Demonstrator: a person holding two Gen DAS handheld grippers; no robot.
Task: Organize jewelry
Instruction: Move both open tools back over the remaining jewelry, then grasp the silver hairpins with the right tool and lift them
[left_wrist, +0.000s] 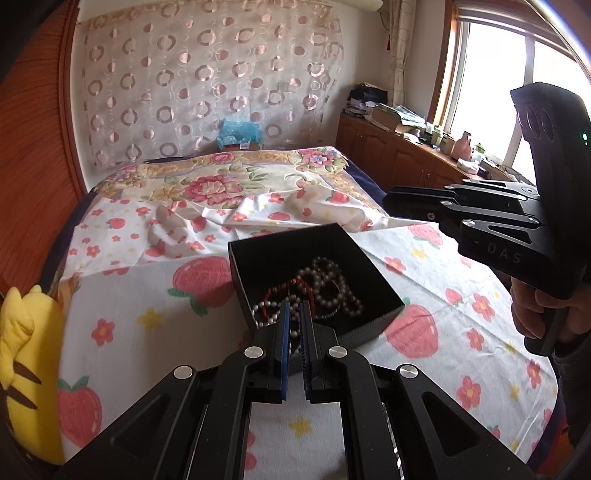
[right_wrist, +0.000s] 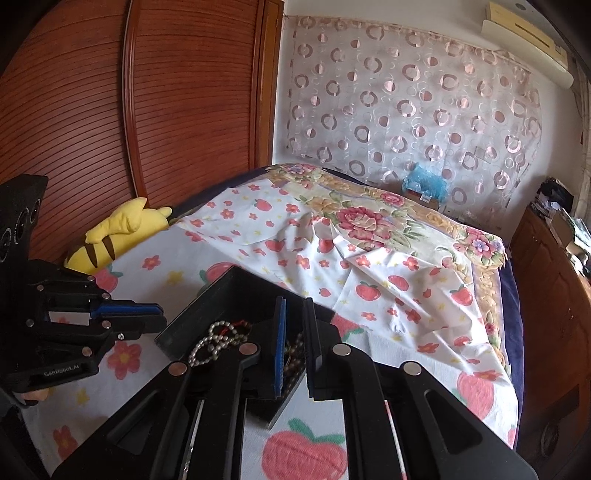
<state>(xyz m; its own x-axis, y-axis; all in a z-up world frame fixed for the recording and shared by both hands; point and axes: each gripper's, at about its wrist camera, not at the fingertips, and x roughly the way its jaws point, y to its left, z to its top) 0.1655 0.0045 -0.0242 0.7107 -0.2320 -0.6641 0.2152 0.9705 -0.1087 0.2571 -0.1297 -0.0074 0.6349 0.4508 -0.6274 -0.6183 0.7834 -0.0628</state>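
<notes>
Both tongs hang over a bed. Left tongs (left_wrist: 294, 308), seen from their own camera, have the jaws nearly pressed together, a thin gap showing between the blue pad and the black one, nothing pinched; the tips sit above the near edge of the box (left_wrist: 258, 258). Right tongs (right_wrist: 295, 306) also stand almost pressed together, a narrow slit between the pads, and pinch nothing that I can make out; their tips reach over the box's near corner. In the left view the right tongs come in at 3 o'clock, held by a hand (left_wrist: 532, 314) around the grip, tips pointing toward 9 o'clock, clear of the box.

Largest first: the bed (left_wrist: 129, 295), under a white sheet printed with strawberries and flowers, with a floral quilt (left_wrist: 221, 177) further back at 12 o'clock. A patterned curtain (left_wrist: 207, 85) hangs behind it. A wooden cabinet (left_wrist: 402, 158) runs under the window at 2 o'clock. A yellow plush (left_wrist: 26, 354) lies at 9 o'clock at the bed's edge.

The black open box rests on the sheet just ahead of both tongs. Inside lie beads (left_wrist: 332, 284): pale strands tangled with 1 red strand (left_wrist: 291, 290), bunched toward the near corner.
</notes>
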